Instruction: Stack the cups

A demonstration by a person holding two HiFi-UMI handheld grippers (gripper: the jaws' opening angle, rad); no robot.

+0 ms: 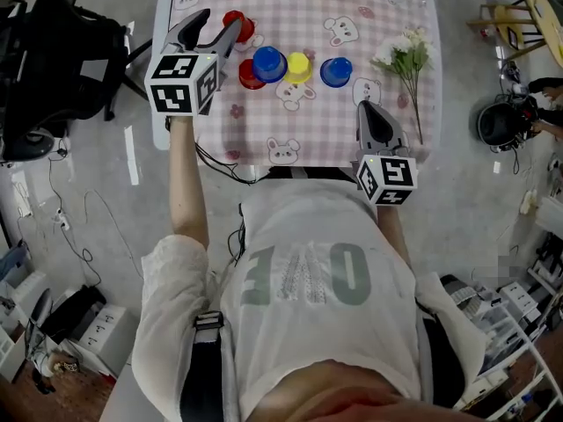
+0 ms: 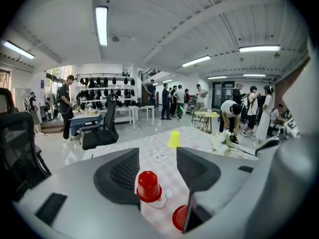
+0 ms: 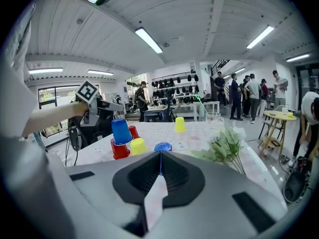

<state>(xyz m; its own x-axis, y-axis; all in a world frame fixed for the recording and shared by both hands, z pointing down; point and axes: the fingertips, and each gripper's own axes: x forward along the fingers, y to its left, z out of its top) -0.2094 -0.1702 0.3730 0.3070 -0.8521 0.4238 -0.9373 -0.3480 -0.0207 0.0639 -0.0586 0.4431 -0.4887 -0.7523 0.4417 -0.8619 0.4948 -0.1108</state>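
My left claw point(image 2: 157, 159) sat wide open, upside-down red cup point(image 2: 148, 185) between its jaws on the counter point(image 1: 264, 123); right claw point(image 3: 159, 167) was closed, empty. Looked light, squashy plastic, so I'd pinch the sidewall gently.

Shirt point(image 1: 308, 323) was white, short-sleeved, grey letters on it. Left claw point(image 1: 220, 26) and right claw point(image 1: 364, 108) were grey, each with black-and-white marker cube point(image 1: 182, 83).
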